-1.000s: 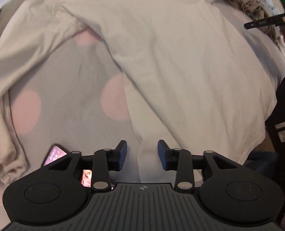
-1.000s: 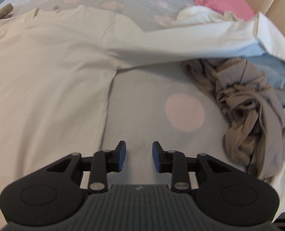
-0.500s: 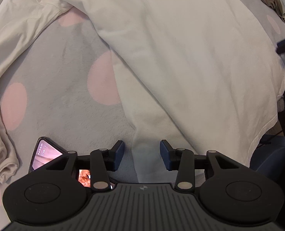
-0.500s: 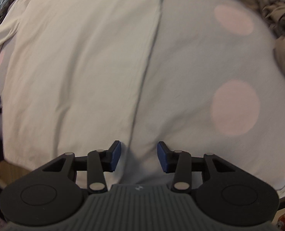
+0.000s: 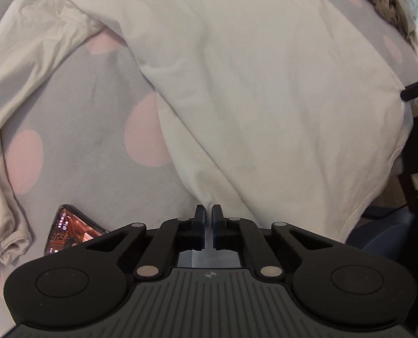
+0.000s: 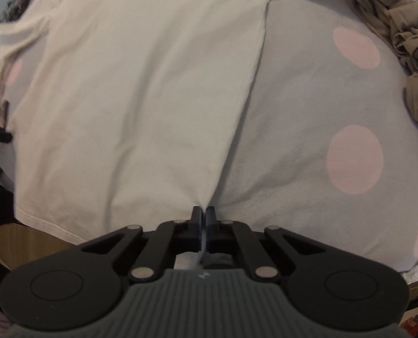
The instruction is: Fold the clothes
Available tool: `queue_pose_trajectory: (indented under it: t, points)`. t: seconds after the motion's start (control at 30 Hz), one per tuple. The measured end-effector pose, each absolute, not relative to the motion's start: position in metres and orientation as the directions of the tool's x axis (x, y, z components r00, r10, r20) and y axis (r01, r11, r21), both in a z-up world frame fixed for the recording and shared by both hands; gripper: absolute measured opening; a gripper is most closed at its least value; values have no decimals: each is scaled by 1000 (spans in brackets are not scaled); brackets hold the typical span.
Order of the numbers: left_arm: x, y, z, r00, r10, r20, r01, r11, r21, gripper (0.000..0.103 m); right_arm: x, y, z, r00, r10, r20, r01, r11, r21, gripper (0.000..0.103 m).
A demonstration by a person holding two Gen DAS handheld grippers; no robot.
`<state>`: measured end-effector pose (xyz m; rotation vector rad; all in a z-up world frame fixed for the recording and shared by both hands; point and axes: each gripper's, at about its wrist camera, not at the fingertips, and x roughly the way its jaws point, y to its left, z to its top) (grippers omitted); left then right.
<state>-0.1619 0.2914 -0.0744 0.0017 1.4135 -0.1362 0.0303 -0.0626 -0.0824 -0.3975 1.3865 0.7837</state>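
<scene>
A cream long-sleeved shirt (image 5: 251, 84) lies spread flat on the bed's grey cover with pink dots (image 5: 90, 129). The left hand-held gripper (image 5: 208, 214) is clenched on the shirt's near side edge, and the right hand-held gripper (image 6: 202, 214) pinches the opposite side seam (fabric puckers at both). A phone (image 5: 68, 229) lies just beside the left one; a crumpled tan garment (image 6: 411, 56) sits well apart.

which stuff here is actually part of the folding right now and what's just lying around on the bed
In the job:
- cream shirt, spread flat on the bed
- left gripper, shut on the shirt's edge
- right gripper, shut on the shirt's edge

Just lying about:
- phone
- crumpled brown garment
- spotted bedspread
- another cream garment at the left
</scene>
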Motion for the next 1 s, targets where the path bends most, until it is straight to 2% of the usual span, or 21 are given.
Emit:
queue_pose_trajectory:
  t: [0.1,0.23,0.37,0.47,0.77,1.0]
  points:
    - [-167,286,-46,176,-106,-979,125,989,-84,2,38,-72,-45,14,300,-954,-692,691,207,2]
    - [-165,276,-12,185,-75,-980,162,986,-44,2,57,-94,11,98,318,-943,-706,690,159,2]
    - [-164,275,13,161,-62,-985,199,979,-29,2,63,-110,52,164,287,-944,-718,691,85,2]
    - [-164,265,24,139,-63,-988,215,976,-32,2,70,-118,62,206,238,-949,-722,692,17,2]
    - [-188,274,-4,2,-73,-997,222,972,-71,2,70,-127,-6,108,109,-988,-712,703,-1,1]
    - [-202,274,-20,-58,-106,-993,199,973,-115,2,66,-119,-37,76,45,-996,-718,695,-23,2]
